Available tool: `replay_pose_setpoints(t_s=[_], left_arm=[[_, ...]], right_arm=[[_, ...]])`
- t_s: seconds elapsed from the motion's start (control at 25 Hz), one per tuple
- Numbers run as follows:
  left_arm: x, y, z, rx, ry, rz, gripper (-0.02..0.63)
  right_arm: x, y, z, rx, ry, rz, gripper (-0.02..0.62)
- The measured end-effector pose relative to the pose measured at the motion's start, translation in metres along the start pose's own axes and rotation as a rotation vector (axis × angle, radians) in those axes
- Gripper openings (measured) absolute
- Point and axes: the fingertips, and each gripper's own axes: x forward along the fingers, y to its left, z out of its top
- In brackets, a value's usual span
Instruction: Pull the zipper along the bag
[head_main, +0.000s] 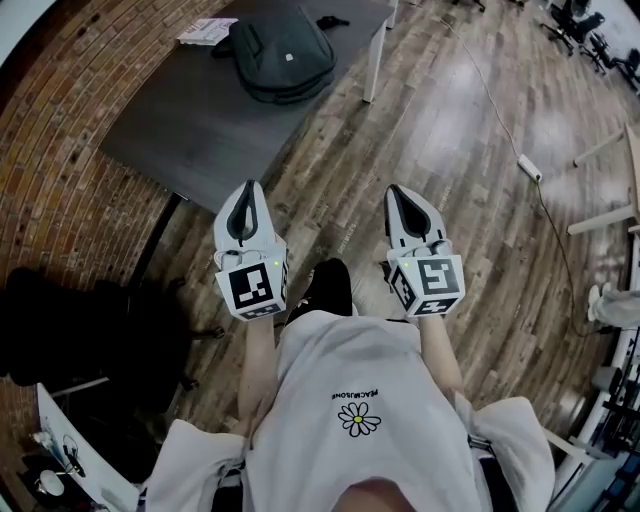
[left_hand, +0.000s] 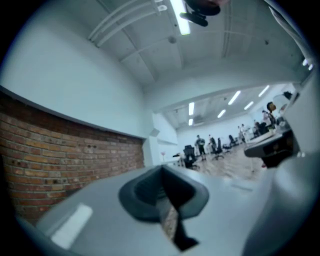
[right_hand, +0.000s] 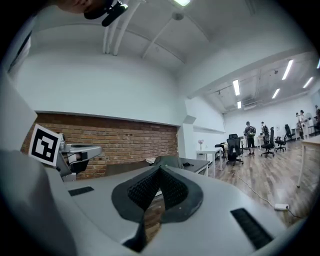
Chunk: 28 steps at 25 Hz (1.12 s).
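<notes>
Backpack (head_main: 283, 52), dark, lies at the far end of a dark table (head_main: 200, 130), with white papers (head_main: 205, 30) just beside it. The zipper is too small to make out, so it is unclear whether it is open or closed.

Left gripper (head_main: 249, 190): jaws pressed together, nothing between them, held level over the wooden floor (head_main: 450, 150) just off the table's near corner.

Right gripper (head_main: 393, 190): jaws likewise closed on nothing, level, beside the left one and well apart from the backpack.

Judgement: task not begun. No contact with the backpack. Still to do: approach the table, find the zipper pull, steady the backpack, grip the pull and draw it along.
</notes>
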Motion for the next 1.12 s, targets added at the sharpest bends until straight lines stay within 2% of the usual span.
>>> replay_pose_setpoints(t_s=[0.2,0.56,0.92,1.12], left_arm=[[0.024,-0.003,-0.002,-0.011,0.002,0.011,0.000],[0.100,-0.014,0.008,0.016,-0.038,-0.048,0.000],[0.226,-0.008,0.023,0.042,-0.079,-0.090,-0.001],[0.291,0.007,0.019,0.071,-0.048,-0.107,0.000]], right_arm=[[0.001,-0.021,0.000,-0.038,0.011,-0.015,0.002],[0.039,-0.063,0.003,-0.026,0.002,-0.071,0.002],[0.145,-0.111,0.030,-0.060,-0.005,-0.079,0.002],[0.224,-0.128,0.042,-0.040,-0.001,-0.046,0.002]])
